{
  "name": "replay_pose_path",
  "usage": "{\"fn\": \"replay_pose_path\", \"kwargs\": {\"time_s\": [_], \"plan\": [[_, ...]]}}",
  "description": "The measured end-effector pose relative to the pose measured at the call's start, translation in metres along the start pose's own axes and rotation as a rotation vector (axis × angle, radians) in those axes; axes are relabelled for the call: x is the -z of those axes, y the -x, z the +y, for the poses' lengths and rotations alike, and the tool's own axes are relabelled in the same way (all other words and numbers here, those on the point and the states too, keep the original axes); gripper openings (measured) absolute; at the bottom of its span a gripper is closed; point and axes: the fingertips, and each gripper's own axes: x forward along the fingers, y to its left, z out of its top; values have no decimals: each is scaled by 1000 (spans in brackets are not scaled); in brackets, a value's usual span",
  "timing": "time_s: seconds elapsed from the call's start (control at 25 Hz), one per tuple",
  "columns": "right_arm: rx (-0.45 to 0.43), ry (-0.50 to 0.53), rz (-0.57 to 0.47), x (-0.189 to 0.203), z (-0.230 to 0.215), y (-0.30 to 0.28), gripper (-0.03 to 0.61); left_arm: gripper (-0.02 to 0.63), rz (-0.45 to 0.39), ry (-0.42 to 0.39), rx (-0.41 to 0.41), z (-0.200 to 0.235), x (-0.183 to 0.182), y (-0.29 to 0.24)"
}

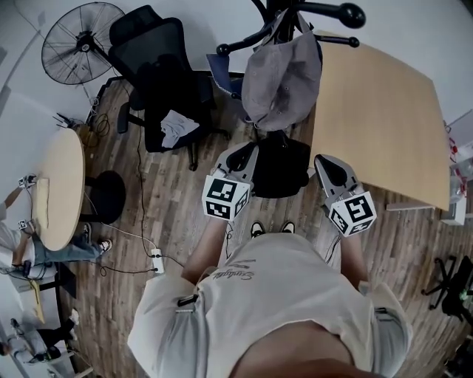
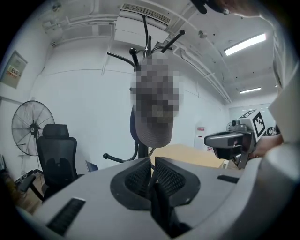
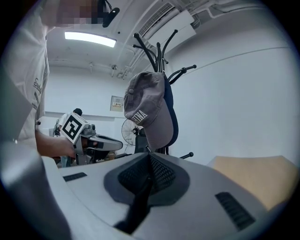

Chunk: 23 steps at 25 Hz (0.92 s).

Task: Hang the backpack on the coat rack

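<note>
A black backpack [image 1: 281,171] hangs between my two grippers, above the person's shoes. My left gripper [image 1: 244,153] is shut on a black strap [image 2: 159,206] that runs back between its jaws. My right gripper [image 1: 327,167] is likewise shut on a black strap [image 3: 137,202]. The black coat rack [image 1: 310,10] stands just ahead with a grey cap [image 1: 281,74] on one of its hooks. In the left gripper view the coat rack [image 2: 147,42] and cap [image 2: 154,133] rise beyond the left gripper [image 2: 152,174]. The right gripper view shows the cap [image 3: 150,112] straight ahead of the right gripper [image 3: 149,164].
A black office chair [image 1: 159,74] and a floor fan [image 1: 77,40] stand to the left of the rack. A wooden table [image 1: 377,118] lies close on the right. A round table [image 1: 55,188] and a power strip [image 1: 157,260] with cables are at the left.
</note>
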Motion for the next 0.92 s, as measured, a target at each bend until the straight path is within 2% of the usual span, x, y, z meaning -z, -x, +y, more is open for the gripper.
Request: {"fn": "replay_pose_path", "kwargs": {"time_s": [0.4, 0.72, 0.92], "plan": [[13, -43, 7, 10, -7, 10, -5, 37, 29, 0, -3, -4, 18, 8], [21, -45, 1, 11, -4, 19, -5, 37, 65, -9, 30, -12, 31, 9], [18, -41, 30, 20, -1, 22, -5, 37, 76, 17, 26, -10, 37, 13]]}}
